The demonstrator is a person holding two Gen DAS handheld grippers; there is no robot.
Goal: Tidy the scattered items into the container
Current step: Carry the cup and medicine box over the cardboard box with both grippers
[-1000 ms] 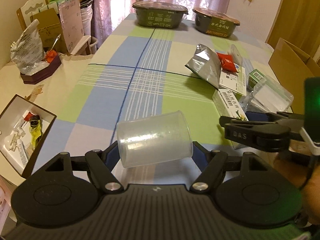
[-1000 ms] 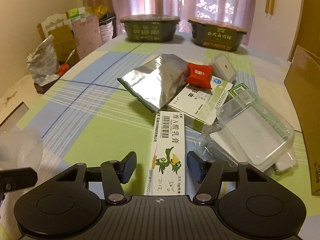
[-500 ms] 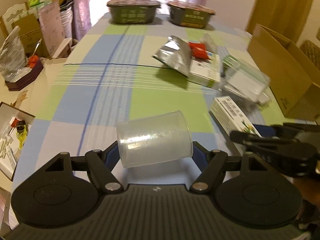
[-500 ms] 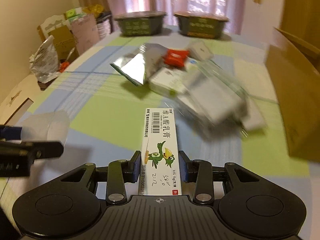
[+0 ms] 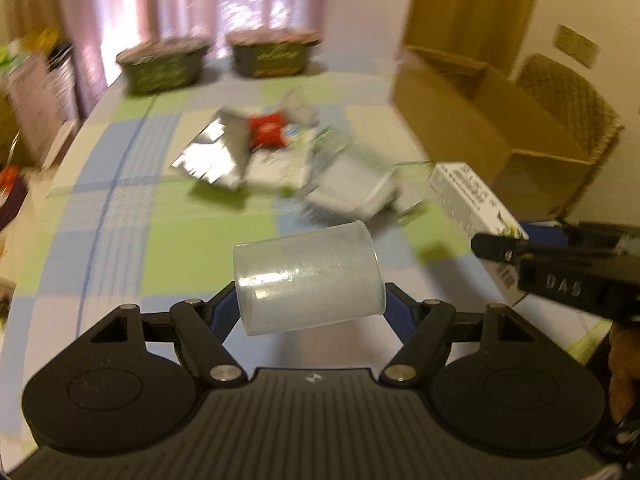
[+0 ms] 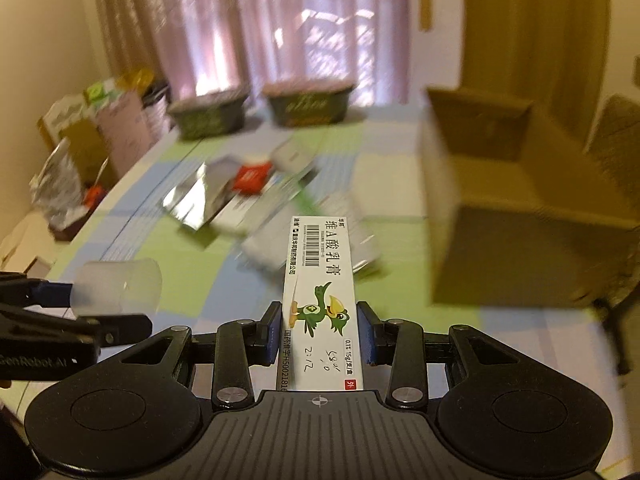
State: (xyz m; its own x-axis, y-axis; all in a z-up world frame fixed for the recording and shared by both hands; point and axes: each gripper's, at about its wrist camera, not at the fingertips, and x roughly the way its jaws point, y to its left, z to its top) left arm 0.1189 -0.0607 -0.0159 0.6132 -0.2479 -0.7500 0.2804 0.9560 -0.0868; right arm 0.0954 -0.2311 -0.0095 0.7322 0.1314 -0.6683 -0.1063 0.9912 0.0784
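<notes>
A: In the left wrist view, what is the left gripper [image 5: 310,306] doing?

B: Its fingers are closing on a translucent plastic cup [image 5: 308,278], lying sideways between them and held above the checked table [image 5: 132,236]. The cup is covering both fingertips, so the contact itself is hidden. Behind it, the pile is smearing with blur: a silver pouch [image 5: 216,156], a red packet [image 5: 269,131], and pale things I cannot make out. The cardboard box [image 5: 476,132] is standing open at the right edge of the table. The right gripper is poking in from the right, partly cut off, carrying a white carton [image 5: 472,204].

A: And the right wrist view?

B: The right gripper [image 6: 320,330] is clamping that long white carton [image 6: 320,280] by its sides, its near end hidden under the gripper body. The cardboard box [image 6: 516,216] is blurring at the right, near the carton. The cup [image 6: 120,286] is showing at the left in the other gripper's fingers, which are cut off by the frame.
</notes>
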